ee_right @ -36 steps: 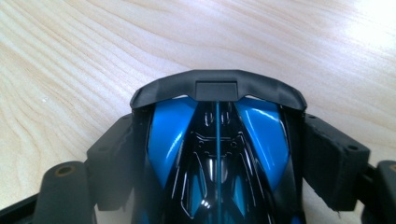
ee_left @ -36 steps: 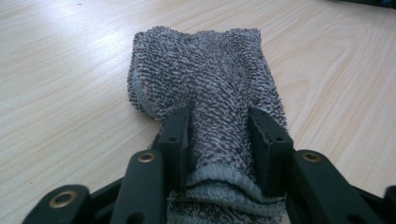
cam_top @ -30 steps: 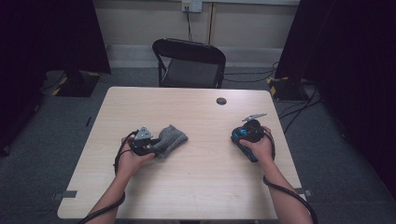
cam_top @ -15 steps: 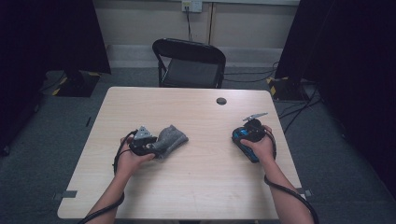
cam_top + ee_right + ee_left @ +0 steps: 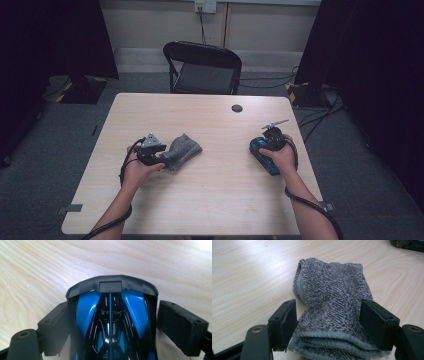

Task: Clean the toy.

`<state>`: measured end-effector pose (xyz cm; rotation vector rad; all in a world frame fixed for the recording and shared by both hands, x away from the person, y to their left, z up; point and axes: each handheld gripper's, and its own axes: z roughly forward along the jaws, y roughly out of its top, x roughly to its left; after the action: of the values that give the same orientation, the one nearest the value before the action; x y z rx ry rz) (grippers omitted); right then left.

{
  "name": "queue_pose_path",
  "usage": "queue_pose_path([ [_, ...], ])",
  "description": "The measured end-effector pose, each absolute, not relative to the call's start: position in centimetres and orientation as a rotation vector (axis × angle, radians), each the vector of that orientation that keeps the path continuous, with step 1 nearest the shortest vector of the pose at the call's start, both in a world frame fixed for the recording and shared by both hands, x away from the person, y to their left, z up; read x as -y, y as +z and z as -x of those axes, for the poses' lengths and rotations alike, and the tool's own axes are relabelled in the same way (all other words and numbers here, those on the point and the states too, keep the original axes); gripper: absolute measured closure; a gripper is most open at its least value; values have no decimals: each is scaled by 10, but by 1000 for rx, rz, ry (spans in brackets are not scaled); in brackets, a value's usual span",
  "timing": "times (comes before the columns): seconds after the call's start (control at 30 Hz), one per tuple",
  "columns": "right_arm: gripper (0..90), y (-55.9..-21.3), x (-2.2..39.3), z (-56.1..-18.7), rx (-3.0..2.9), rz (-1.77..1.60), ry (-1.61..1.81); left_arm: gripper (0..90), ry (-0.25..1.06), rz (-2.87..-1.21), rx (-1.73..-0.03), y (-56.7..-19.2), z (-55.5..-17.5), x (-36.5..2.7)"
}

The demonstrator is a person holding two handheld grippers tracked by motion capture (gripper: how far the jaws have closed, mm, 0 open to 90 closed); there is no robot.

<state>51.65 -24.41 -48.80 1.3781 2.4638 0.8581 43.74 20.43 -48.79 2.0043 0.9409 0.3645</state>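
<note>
A folded grey towel [image 5: 184, 149] lies on the left half of the wooden table [image 5: 220, 200]. My left gripper [image 5: 164, 156] has its jaws on either side of the towel's near end [image 5: 332, 297]. The jaws have just been opening and now stand wide, with the towel resting loosely between the pads [image 5: 287, 322]. A blue and black toy car [image 5: 264, 159] sits on the table at the right. My right gripper [image 5: 261, 149] straddles the car [image 5: 87, 312]. The left pad lies against its side, and a thin gap shows at the right pad [image 5: 175, 322].
A small black round disc [image 5: 237, 108] sits near the table's far edge. A black folding chair [image 5: 202, 70] stands behind the table. Cables run across the floor at the right. Bare tabletop lies between the two hands and in front of them.
</note>
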Motion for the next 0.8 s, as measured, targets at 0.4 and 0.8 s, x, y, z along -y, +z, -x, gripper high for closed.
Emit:
queue_pose_path([
  [0.4, 146, -481, 248, -512, -2461, -1302, 888, 306, 360, -2002, -926, -484, -437, -201],
  [0.8, 143, -467, 254, -510, -2433, -1344, 981, 263, 353, -1983, -943, -478, -435, -202],
])
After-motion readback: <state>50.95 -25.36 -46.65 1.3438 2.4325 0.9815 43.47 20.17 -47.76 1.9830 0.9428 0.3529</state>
